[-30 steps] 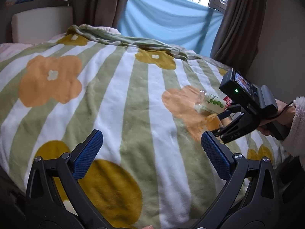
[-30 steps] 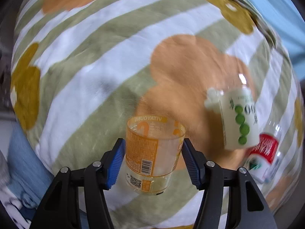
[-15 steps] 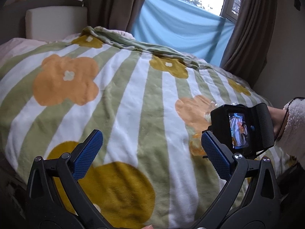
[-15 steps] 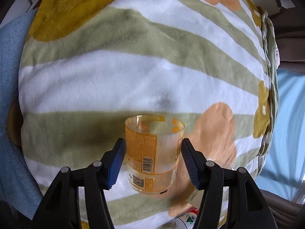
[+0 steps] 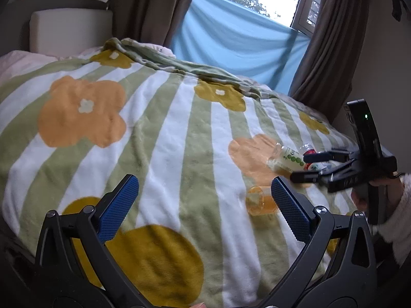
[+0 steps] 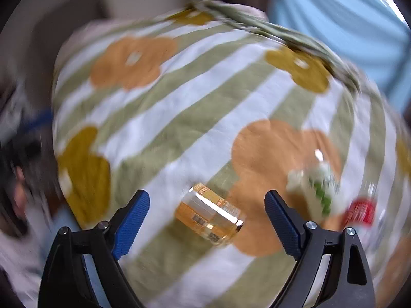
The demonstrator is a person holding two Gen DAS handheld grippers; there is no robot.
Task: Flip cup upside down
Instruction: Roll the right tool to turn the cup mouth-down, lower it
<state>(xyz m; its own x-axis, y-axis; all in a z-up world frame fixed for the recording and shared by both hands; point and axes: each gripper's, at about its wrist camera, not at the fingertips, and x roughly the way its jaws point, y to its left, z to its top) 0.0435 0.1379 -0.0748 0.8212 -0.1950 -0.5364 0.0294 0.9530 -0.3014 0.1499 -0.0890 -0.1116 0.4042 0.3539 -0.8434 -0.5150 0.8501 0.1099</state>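
Note:
The clear cup with an orange label (image 6: 209, 213) lies tilted on the flowered blanket (image 6: 179, 118), between and beyond my right gripper's (image 6: 206, 213) wide-open blue fingers, apart from both pads. The right wrist view is motion-blurred. In the left wrist view the cup (image 5: 259, 200) lies on the blanket just left of my left gripper's right finger (image 5: 289, 208). My left gripper (image 5: 203, 200) is open and empty, low over the near edge of the bed. The right gripper (image 5: 300, 166) shows at the right, open, raised above the cup.
A white bottle with green dots (image 5: 287, 159) (image 6: 318, 192) and a red-labelled bottle (image 5: 309, 152) (image 6: 361, 210) lie on the blanket right of the cup. Brown curtains (image 5: 326, 51), a blue sheet (image 5: 236, 41) and a cushion (image 5: 69, 30) stand beyond the bed.
My right gripper was shut on the cup; it has opened and pulled back, and the cup now lies tilted on the blanket. The left gripper barely moved.

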